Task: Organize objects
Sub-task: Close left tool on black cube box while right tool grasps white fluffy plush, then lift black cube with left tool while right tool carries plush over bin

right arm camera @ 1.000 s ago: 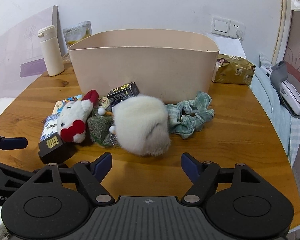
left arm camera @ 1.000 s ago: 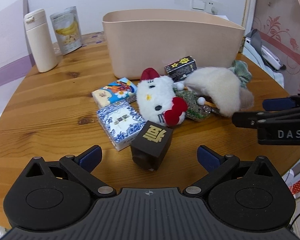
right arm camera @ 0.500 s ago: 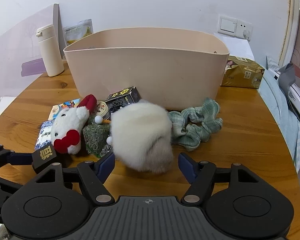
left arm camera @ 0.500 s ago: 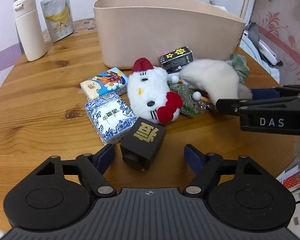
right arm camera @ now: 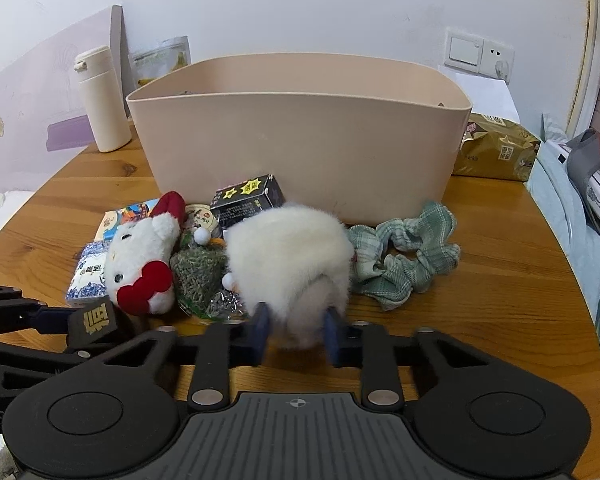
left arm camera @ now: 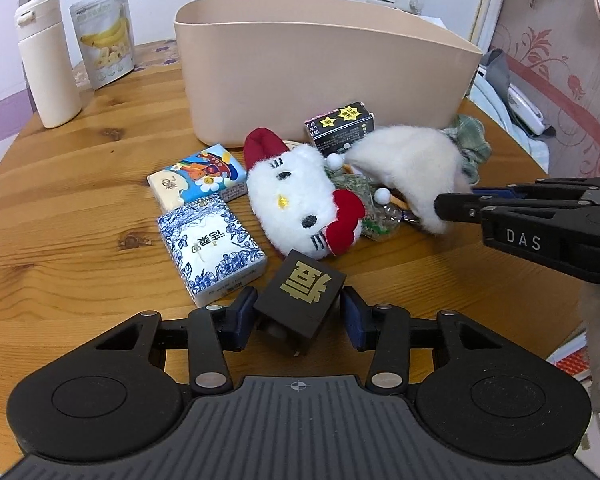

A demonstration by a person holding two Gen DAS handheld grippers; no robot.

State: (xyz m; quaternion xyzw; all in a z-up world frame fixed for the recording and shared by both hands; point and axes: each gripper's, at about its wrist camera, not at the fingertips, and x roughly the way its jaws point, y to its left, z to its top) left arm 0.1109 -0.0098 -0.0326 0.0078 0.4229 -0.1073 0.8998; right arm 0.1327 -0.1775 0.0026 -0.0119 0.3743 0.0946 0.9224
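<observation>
My left gripper (left arm camera: 298, 318) is closing, and its blue pads touch both sides of a black box (left arm camera: 300, 296) with a gold character, at the near edge of the pile. In the right wrist view my right gripper (right arm camera: 296, 330) is closing too, its pads pinching the near end of a white fluffy toy (right arm camera: 288, 252). A white cat plush (left arm camera: 300, 208) with a red bow, two tissue packs (left arm camera: 208, 244), a black starred box (left arm camera: 340, 128) and a green scrunchie (right arm camera: 404, 256) lie before the beige bin (left arm camera: 320, 68).
A white bottle (left arm camera: 48, 60) and a banana snack pouch (left arm camera: 104, 36) stand at the back left of the round wooden table (left arm camera: 60, 200). A gold packet (right arm camera: 496, 152) lies right of the bin. A green herb packet (right arm camera: 198, 272) sits between the plush and the fluffy toy.
Both grippers went from wide open to closed in: the left one onto the black box, the right one onto the fluffy toy. Both edged slightly forward toward the pile.
</observation>
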